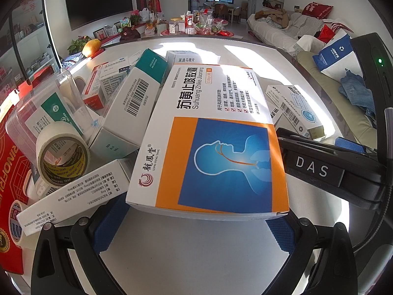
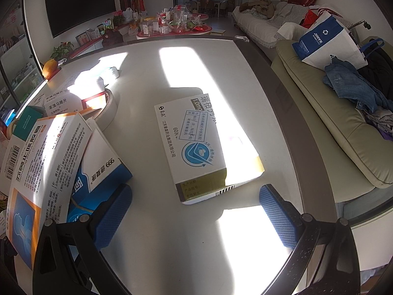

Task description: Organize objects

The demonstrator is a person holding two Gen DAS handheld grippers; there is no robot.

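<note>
My left gripper (image 1: 196, 217) holds a large white, orange and blue medicine box (image 1: 211, 137) by its near edge, between wide-set blue pads. The box is raised and tilted over a pile of medicine boxes (image 1: 130, 105); it also shows in the right wrist view (image 2: 36, 162) at the left. My right gripper (image 2: 195, 211) is open and empty, just short of a white medicine box with a blue round logo (image 2: 196, 145) lying flat on the white table (image 2: 152, 233). A blue 999 box (image 2: 103, 172) sits by its left finger.
A tape roll (image 1: 62, 157) and a clear plastic case (image 1: 41, 105) lie left of the pile, with a red box (image 1: 9, 172) at the far left. The right gripper's body (image 1: 326, 167) crosses the left view. A sofa (image 2: 339, 132) runs along the table's right edge.
</note>
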